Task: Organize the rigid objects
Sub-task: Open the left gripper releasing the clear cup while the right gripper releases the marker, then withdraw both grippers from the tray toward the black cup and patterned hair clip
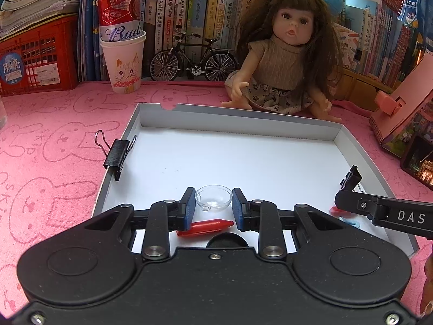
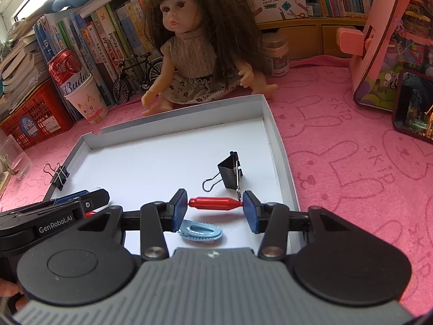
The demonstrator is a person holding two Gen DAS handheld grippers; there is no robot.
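In the left wrist view my left gripper (image 1: 213, 207) is shut on a small clear plastic dome (image 1: 213, 199), one blue pad against each side, low over the white tray (image 1: 243, 123). A red crayon-shaped piece (image 1: 205, 226) lies on the tray floor just under it. In the right wrist view my right gripper (image 2: 215, 210) stands open around a second red piece (image 2: 216, 203), which rests on the tray (image 2: 270, 124) with its ends right at the pads. A light-blue clip (image 2: 201, 233) lies nearer the camera. A black binder clip (image 2: 230, 174) stands just beyond.
Another binder clip (image 1: 117, 154) is clamped on the tray's left wall. Behind the tray sits a doll (image 1: 281, 62), with a model bicycle (image 1: 193, 59), a paper cup holding a can (image 1: 123, 62) and a red crate (image 1: 38, 59). A pink toy house (image 2: 389, 40) stands on the right.
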